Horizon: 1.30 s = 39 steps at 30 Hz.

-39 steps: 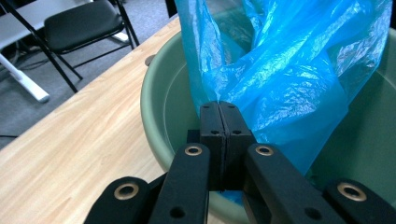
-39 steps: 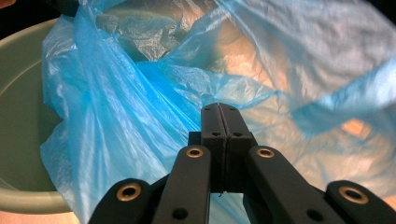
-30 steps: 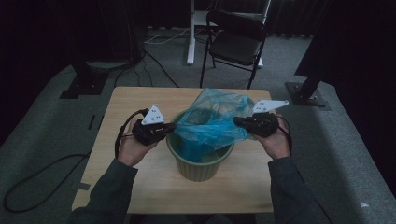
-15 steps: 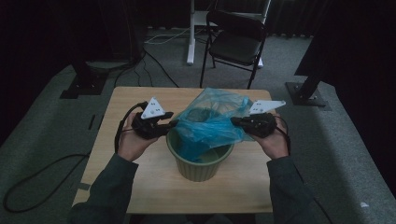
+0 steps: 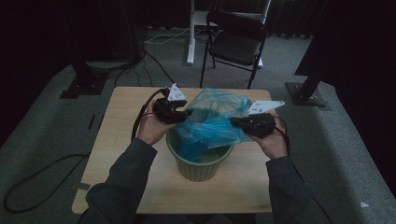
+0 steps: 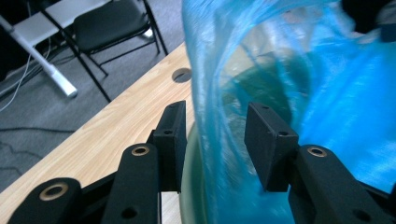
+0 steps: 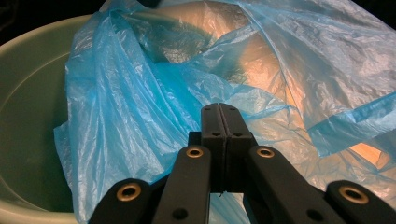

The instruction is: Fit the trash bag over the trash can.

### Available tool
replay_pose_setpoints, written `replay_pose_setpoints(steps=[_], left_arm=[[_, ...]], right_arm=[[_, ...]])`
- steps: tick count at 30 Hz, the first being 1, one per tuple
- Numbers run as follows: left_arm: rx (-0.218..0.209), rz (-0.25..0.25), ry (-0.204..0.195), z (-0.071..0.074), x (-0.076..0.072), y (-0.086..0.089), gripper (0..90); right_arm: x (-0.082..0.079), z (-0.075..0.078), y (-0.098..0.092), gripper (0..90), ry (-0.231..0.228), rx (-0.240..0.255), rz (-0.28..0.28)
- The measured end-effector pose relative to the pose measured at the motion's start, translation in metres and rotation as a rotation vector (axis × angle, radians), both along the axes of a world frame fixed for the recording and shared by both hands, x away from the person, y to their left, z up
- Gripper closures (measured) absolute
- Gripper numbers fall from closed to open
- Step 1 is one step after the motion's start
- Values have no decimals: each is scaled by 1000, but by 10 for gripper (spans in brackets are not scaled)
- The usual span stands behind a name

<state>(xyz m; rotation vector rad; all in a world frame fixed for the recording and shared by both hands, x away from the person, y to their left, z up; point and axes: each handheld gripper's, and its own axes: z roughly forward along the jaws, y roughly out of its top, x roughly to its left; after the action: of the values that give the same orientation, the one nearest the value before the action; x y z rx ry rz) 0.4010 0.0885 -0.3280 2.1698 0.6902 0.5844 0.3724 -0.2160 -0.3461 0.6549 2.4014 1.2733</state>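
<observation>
A pale green bucket [image 5: 201, 170] stands on the wooden table [image 5: 121, 121] with a blue plastic bag [image 5: 215, 116] billowing out of it. My left gripper [image 5: 187, 113] is at the bag's left side. Its jaws [image 6: 215, 126] have just been opening and now stand open, with the bag's edge [image 6: 210, 93] hanging loose between them above the bucket rim [image 6: 191, 177]. My right gripper [image 5: 233, 122] is at the bag's right side. Its jaws [image 7: 219, 109] are shut on a fold of the bag [image 7: 140, 116], over the bucket [image 7: 28, 93].
A black folding chair [image 5: 233, 44] and a white desk leg [image 5: 190, 32] stand on the grey floor beyond the table. Cables trail on the floor at the left [image 5: 37, 182]. A round hole [image 6: 181, 74] sits in the tabletop near the far edge.
The left gripper's jaws have opened and let go of the bag's edge. That hand has moved away from the person, toward the table's far side. The right hand has kept still.
</observation>
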Motion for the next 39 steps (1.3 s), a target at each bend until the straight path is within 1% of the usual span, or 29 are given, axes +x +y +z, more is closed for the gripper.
replay_pose_setpoints(steps=[1, 3, 4, 6, 9, 13, 16, 19, 22, 23, 26, 28, 29, 30, 31, 32, 33, 34, 35, 39], left_arm=[[-2, 2, 4, -1, 2, -1, 600], [-15, 1, 17, -3, 4, -1, 704], [-14, 0, 18, -4, 5, -1, 741], [-18, -1, 18, -4, 5, -1, 811], [-19, -1, 20, -5, 5, -1, 863], [-25, 0, 20, -6, 5, 0, 875], [-24, 1, 18, -6, 4, 0, 878], [-22, 0, 13, -7, 4, 1, 882], [-25, 3, 15, -7, 4, 1, 884], [-24, 3, 15, -8, 4, 2, 885], [-26, 3, 16, -8, 4, 2, 888], [-30, 6, 17, -8, 4, 3, 888], [-31, 7, 16, -9, 4, 4, 889], [-31, 7, 16, -9, 4, 4, 889], [-30, 9, 19, -9, 4, 4, 889], [-30, 9, 19, -9, 4, 4, 890], [-31, 10, 19, -10, 5, 5, 890], [-31, 10, 19, -10, 5, 5, 890], [-35, 14, 20, -11, 5, 6, 890], [-37, 18, 24, -12, 6, 8, 891]], right_arm=[[0, 0, 0, 898, 1, 0, 1], [0, 0, -1, 894, 1, 0, 4], [0, 1, -1, 884, 3, 3, 6], [0, 2, -2, 835, 1, 7, 3], [0, 5, -3, 785, -8, 21, -4], [1, 10, -4, 752, -19, 47, -23], [2, 12, -3, 740, -20, 46, -28], [7, 15, 2, 709, -25, 50, -46], [11, 13, 4, 677, -12, 44, -62], [14, 11, 6, 663, 1, 35, -74], [20, 6, 9, 651, 18, 28, -91], [22, 4, 10, 649, 21, 23, -93], [26, 2, 13, 644, 32, 16, -96], [26, 2, 13, 644, 32, 16, -96], [29, -1, 15, 645, 43, 8, -103], [29, -1, 15, 645, 43, 8, -103], [33, -3, 16, 656, 57, 2, -107], [33, -3, 16, 656, 57, 2, -107], [35, -5, 17, 680, 62, -5, -105], [39, -8, 19, 725, 82, -19, -117]])
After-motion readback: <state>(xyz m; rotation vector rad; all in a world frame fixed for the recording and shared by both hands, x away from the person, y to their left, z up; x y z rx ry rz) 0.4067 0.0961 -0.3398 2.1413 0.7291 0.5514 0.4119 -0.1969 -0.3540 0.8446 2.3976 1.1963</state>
